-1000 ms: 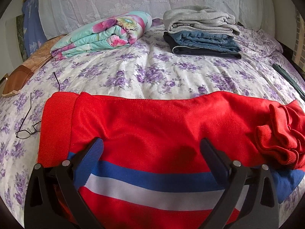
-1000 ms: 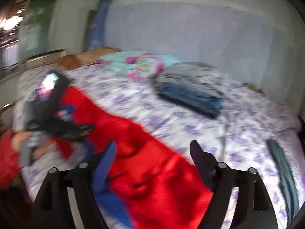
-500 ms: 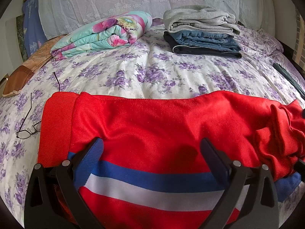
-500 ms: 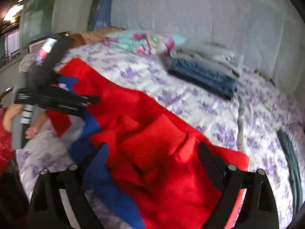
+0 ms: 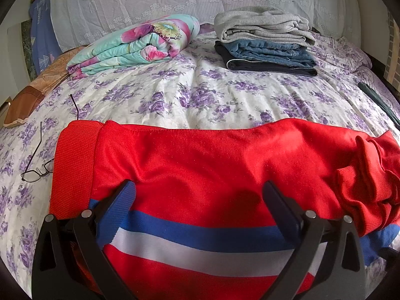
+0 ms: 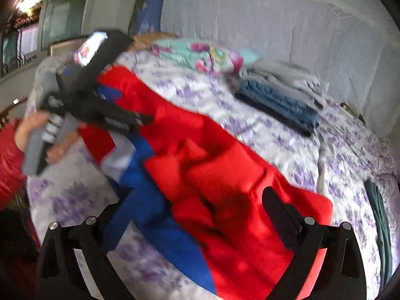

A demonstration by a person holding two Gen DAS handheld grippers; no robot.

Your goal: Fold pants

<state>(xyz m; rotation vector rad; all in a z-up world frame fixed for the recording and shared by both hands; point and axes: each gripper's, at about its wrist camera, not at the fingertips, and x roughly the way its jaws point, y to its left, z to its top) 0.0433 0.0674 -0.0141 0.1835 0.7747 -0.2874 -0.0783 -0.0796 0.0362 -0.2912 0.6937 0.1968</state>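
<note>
The red pants lie flat along the near edge of the bed, long axis running side to side. The waistband sits at the left end, and the ribbed cuffs are bunched on top at the right end. The left gripper hovers over the blue and white stripe, spread wide, gripping nothing. The right gripper is over the cuff end, also spread fully and empty. Folded clothes sit by the far edge.
</note>
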